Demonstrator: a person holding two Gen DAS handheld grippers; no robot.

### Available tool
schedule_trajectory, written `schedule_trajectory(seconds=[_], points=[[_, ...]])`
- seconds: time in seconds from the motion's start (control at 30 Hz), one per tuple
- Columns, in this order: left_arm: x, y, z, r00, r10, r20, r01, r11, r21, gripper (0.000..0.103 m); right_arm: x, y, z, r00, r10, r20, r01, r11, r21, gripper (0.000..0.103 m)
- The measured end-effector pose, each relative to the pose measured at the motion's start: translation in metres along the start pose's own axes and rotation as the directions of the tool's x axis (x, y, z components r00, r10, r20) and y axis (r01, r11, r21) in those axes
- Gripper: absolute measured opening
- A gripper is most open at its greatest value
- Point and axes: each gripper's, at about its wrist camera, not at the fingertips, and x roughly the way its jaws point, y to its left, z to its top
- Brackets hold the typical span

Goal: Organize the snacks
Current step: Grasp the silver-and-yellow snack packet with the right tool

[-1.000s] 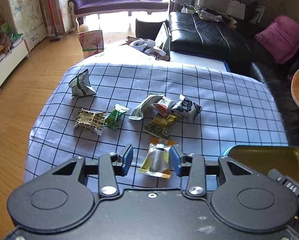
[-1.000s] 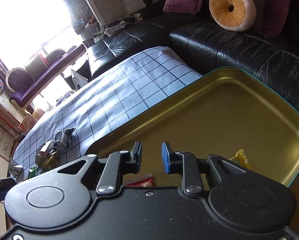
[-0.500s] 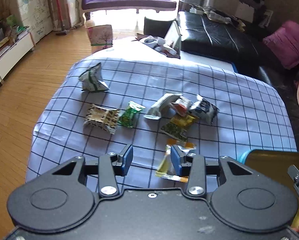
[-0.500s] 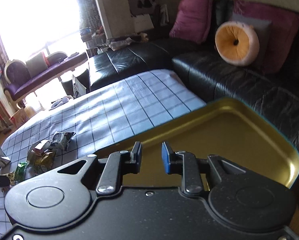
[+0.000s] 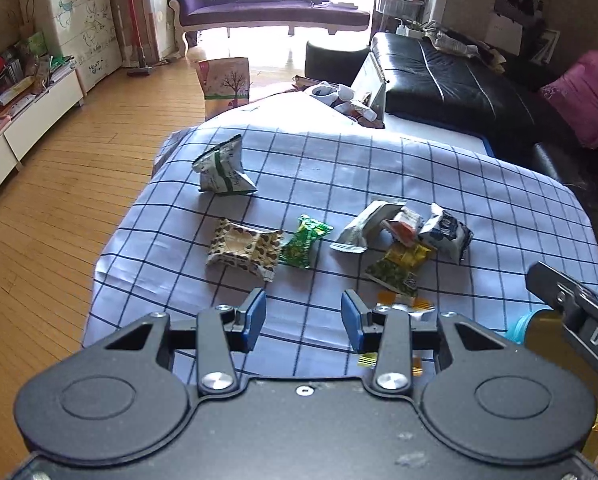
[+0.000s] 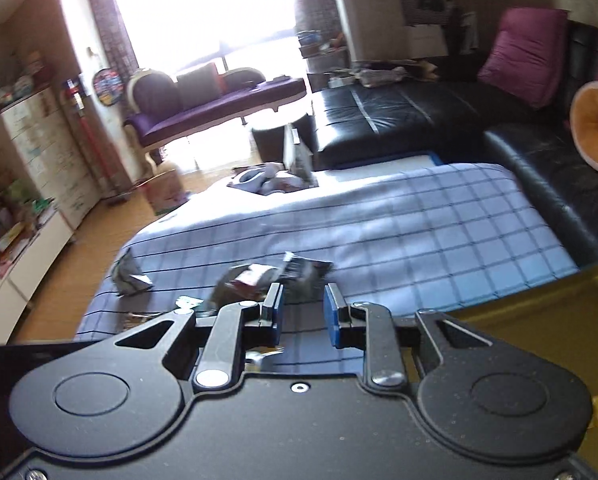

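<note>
Several snack packets lie on the blue checked cloth [image 5: 339, 168]: a white-green one [image 5: 223, 172], a brown heart-print one [image 5: 243, 248], a green one [image 5: 305, 242], a silver one [image 5: 365, 226], a dark one [image 5: 447, 232] and a yellow-green one [image 5: 399, 266]. My left gripper [image 5: 303, 320] is open and empty above the cloth. A yellow-orange packet [image 5: 405, 306] lies just right of its right finger, partly hidden. My right gripper [image 6: 303, 310] is open and empty, with the gold tray [image 6: 539, 312] at its right.
The gold tray's corner [image 5: 539, 328] shows at the right in the left wrist view, behind the right gripper's body [image 5: 575, 308]. A black leather sofa [image 6: 399, 116] runs along the table's far and right sides. Wooden floor [image 5: 59, 208] lies to the left.
My left gripper has shifted left, off the yellow-orange packet that lay between its fingers. My right gripper has swung from over the tray toward the packets.
</note>
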Motion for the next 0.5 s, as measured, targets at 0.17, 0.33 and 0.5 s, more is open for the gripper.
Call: schedule_trajectory(seconds=[0.17, 0.33, 0.5], points=[[0.01, 0.015, 0.001, 1.0, -0.004, -0.027, 0.003, 1.0, -0.018, 0.042, 0.026, 0.005, -0.011, 0.992, 0.052, -0.117, -0.053, 0.999, -0.007, 0.035], [0.02, 0.022, -0.002, 0.999, -0.004, -0.054, 0.004, 1.0, -0.003, 0.042, 0.037, -0.002, -0.025, 0.982, 0.07, -0.174, -0.066, 0.997, 0.03, 0.035], [0.026, 0.036, -0.002, 0.998, 0.01, -0.063, -0.012, 0.999, -0.033, 0.042, 0.041, -0.007, -0.024, 0.974, 0.117, -0.192, -0.101, 0.991, 0.09, 0.035]])
